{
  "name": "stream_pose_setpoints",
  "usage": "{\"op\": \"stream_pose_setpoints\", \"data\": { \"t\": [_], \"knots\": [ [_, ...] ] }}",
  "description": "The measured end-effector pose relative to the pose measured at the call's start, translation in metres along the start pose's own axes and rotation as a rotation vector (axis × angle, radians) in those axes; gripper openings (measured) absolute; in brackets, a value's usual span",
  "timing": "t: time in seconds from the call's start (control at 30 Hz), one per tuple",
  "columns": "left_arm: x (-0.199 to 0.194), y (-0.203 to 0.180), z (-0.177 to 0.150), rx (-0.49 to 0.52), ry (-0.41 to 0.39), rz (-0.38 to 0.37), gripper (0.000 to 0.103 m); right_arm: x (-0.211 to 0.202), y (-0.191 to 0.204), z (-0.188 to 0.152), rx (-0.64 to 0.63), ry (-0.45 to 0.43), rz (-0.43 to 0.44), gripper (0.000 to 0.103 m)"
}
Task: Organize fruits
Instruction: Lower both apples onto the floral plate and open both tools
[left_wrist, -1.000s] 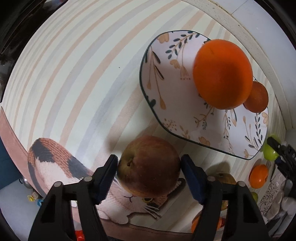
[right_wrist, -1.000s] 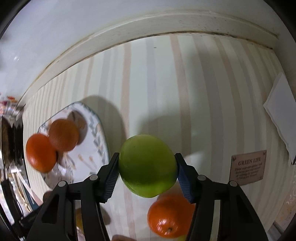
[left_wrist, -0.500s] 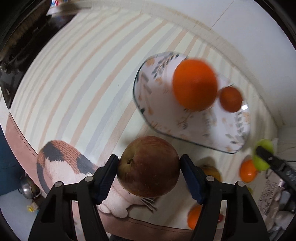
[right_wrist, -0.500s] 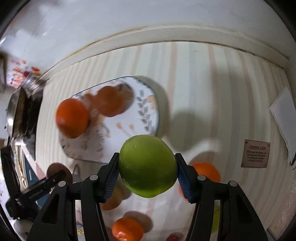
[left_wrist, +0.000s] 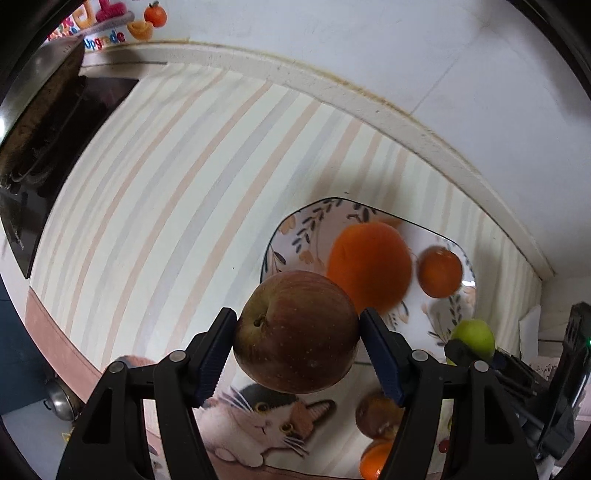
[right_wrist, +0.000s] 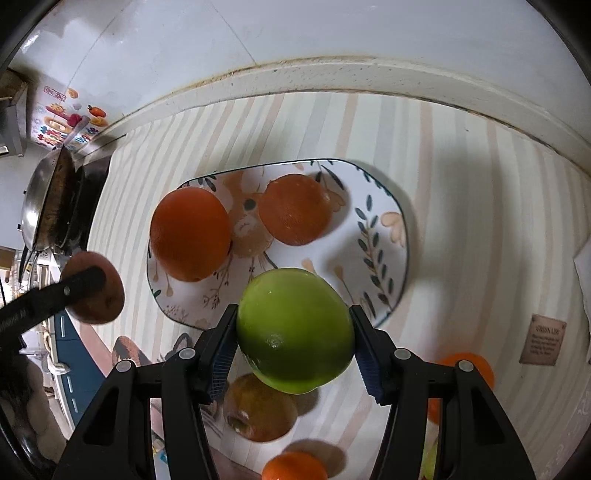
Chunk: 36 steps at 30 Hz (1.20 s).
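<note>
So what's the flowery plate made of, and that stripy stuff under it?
The plate looks like glazed ceramic: glossy white with printed leaves and a thin dark rim, though melamine could look similar. The striped mat seems a soft cloth or vinyl cover, matte and flat, with a printed cat at its near edge; the pictures can't settle which.

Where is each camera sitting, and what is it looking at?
Left wrist: on the left gripper, looking along its fingers at the red apple it grips, plate beyond.
Right wrist: on the right gripper, looking past its green apple down at the plate.
Both show the plate's two oranges and the other gripper with its apple.
</note>
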<state>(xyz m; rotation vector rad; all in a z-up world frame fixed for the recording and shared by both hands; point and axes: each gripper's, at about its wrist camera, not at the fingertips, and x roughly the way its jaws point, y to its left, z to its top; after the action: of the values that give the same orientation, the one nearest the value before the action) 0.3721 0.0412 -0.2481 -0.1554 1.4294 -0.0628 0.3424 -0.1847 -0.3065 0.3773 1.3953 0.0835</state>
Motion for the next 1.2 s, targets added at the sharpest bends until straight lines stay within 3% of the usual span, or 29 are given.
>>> {"op": "stream_pose_setpoints", "data": {
  "t": [0.4,0.83,0.93,1.0,1.07,1.2],
  "knots": [
    [0.049,0.003,0.024,-0.037,0.139,-0.024,0.068,0.044,0.000,0.013,-0.003,0.082,-0.032,0.061],
    [0.048,0.021,0.021,-0.115,0.177,-0.060,0.067,0.058,0.004,0.016,0.000,0.107,-0.046,0.062],
    [0.043,0.021,0.020,-0.115,0.174,-0.051,0.067,0.052,0.006,0.017,0.000,0.091,-0.037,0.070],
    [0.037,0.020,0.019,-0.110,0.158,-0.052,0.067,0.046,0.007,0.019,-0.002,0.078,-0.042,0.084],
    [0.029,0.018,0.017,-0.097,0.132,-0.035,0.069,0.037,0.007,0.020,-0.002,0.063,-0.056,0.091],
    [0.009,0.011,0.007,-0.060,0.073,0.008,0.085,0.020,0.008,0.019,-0.021,0.033,-0.090,0.093]
  ]
}}
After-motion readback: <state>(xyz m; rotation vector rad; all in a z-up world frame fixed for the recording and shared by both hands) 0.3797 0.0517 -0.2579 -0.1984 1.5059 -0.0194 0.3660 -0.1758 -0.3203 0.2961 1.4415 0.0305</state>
